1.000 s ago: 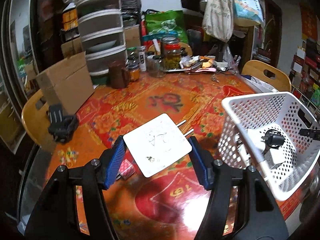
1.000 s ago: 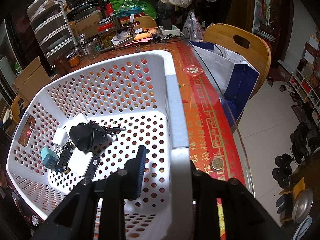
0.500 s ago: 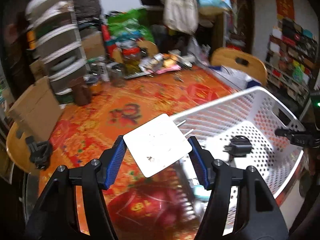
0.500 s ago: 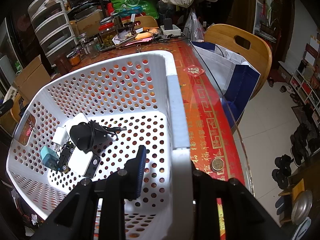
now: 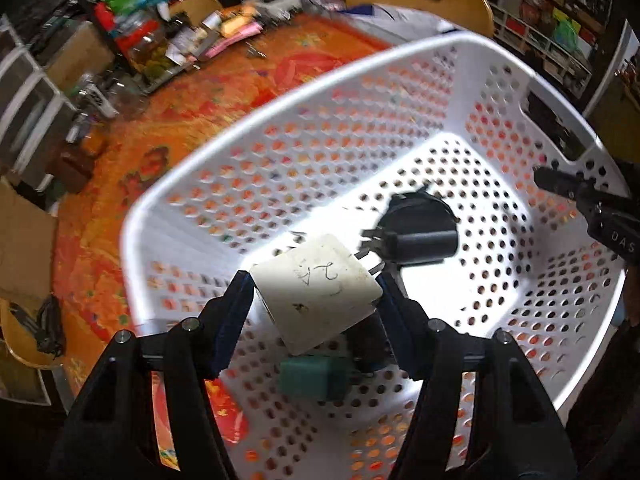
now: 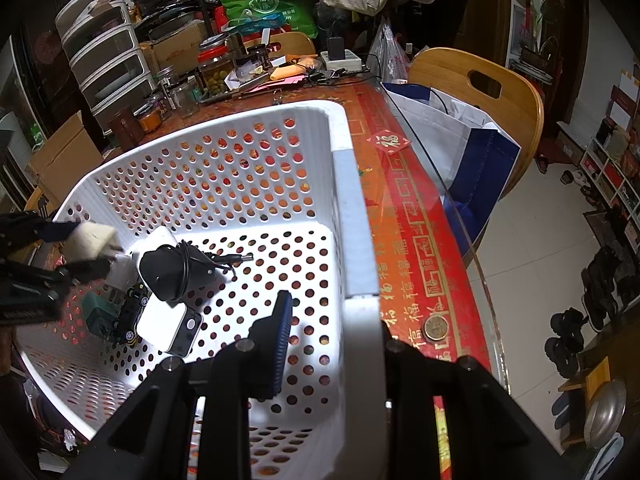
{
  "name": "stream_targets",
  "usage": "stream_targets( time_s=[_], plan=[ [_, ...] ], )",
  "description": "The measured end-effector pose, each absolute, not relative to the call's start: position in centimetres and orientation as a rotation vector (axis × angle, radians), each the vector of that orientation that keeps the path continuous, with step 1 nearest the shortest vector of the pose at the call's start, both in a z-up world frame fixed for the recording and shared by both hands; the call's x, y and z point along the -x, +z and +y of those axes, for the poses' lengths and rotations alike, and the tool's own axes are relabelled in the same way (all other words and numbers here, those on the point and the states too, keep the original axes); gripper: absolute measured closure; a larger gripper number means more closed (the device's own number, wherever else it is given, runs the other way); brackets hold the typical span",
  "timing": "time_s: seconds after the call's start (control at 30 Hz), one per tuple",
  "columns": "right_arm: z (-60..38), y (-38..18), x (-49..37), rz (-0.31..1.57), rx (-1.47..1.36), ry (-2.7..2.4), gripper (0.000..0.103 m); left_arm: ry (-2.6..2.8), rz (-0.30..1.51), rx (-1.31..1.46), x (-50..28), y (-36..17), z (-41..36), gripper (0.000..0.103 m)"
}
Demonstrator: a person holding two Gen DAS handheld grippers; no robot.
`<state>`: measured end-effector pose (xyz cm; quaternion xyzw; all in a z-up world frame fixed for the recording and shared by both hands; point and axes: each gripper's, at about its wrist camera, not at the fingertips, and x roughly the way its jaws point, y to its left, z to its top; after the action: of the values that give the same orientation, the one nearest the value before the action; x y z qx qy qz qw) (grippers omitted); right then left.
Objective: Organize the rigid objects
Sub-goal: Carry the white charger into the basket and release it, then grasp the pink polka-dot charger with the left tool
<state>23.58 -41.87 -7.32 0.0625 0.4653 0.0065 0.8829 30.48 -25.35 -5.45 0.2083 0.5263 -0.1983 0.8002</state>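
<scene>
Left gripper: The left gripper [image 5: 316, 300] was clamped on a white plug [image 5: 316, 292], one blue pad on each flat side.
Why held so: I think the flat sides gave the pads a good hold, and the metal prongs were left free, pointing away.
Where the plug was: It hung in the air over the near left part of the basket [image 5: 280, 116], not down on the floor of it yet.
Right gripper: The right gripper [image 6: 352, 356] was pinched shut on the basket's right wall.
Why held so: It looked like it held the basket steady so things could go in.
Plug: A hard, boxy block with round corners, a bit dirty, with scribbles on top.
Basket: White hard plastic, full of round holes, with a thick smooth rim.
Black adapter [image 6: 176, 272]: A dark, round lump with a thin cord wrapped on it, lying in the middle of the basket.
Green plug [image 5: 312, 378]: A small green block, lying near, under the white plug.
White box [image 6: 168, 328]: Flat and smooth, with one dark end, touching the adapter.
Table [image 6: 404, 200]: Shiny, with a red and orange cloth under glass.
</scene>
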Motion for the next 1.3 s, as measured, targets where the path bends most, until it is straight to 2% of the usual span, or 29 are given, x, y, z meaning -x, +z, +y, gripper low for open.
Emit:
stream_targets(
  time_s=[0.1, 0.13, 0.17, 0.23, 0.27, 0.4, 0.47, 0.53, 0.7, 0.77, 0.83, 1.1, 1.3],
  plan=[
    [-41.9, -7.3, -23.6, 0.971, -0.130, 0.013, 0.076, -0.463, 1.141, -0.474, -30.0, -6.0, -26.0, 0.042],
    [-42.0, -7.3, -23.6, 0.971, -0.130, 0.013, 0.076, -0.459, 1.123, -0.481, -29.6, -5.9, -25.9, 0.035],
    [-42.0, -7.3, -23.6, 0.970, -0.130, 0.013, 0.076, -0.463, 1.101, -0.487, -29.1, -5.6, -25.9, 0.024],
    [-42.0, -7.3, -23.5, 0.971, -0.130, 0.013, 0.076, -0.481, 1.047, -0.451, -28.3, -4.2, -25.2, 0.016],
    [-42.0, -7.4, -23.5, 0.972, -0.130, 0.014, 0.076, -0.484, 1.025, -0.425, -28.2, -3.3, -24.5, 0.016],
    [-42.2, -7.4, -23.5, 0.975, -0.131, 0.015, 0.076, -0.431, 0.878, -0.225, -26.7, 1.5, -15.8, 0.013],
    [-42.2, -7.4, -23.5, 0.978, -0.130, 0.014, 0.076, -0.340, 0.801, -0.160, -26.0, 2.7, -10.3, 0.000],
    [-42.2, -7.4, -23.5, 0.980, -0.128, 0.014, 0.076, -0.172, 0.768, -0.134, -26.1, 2.2, -4.5, 0.000],
    [-42.1, -7.3, -23.6, 0.974, -0.130, 0.013, 0.076, -0.006, 0.961, 0.021, -29.9, -5.2, 5.6, 0.001],
    [-42.1, -7.3, -23.6, 0.973, -0.131, 0.012, 0.076, 0.012, 1.005, 0.070, -30.7, -8.1, 7.7, 0.009],
    [-42.1, -7.3, -23.6, 0.975, -0.131, 0.011, 0.076, 0.012, 1.029, 0.108, -31.2, -10.0, 8.6, 0.016],
    [-42.2, -7.3, -23.7, 0.983, -0.129, 0.005, 0.076, -0.013, 1.056, 0.083, -32.2, -13.9, 6.4, 0.019],
    [-42.3, -7.3, -23.8, 0.983, -0.127, 0.008, 0.076, -0.009, 1.073, 0.116, -33.1, -15.4, 5.7, 0.038]
  ],
)
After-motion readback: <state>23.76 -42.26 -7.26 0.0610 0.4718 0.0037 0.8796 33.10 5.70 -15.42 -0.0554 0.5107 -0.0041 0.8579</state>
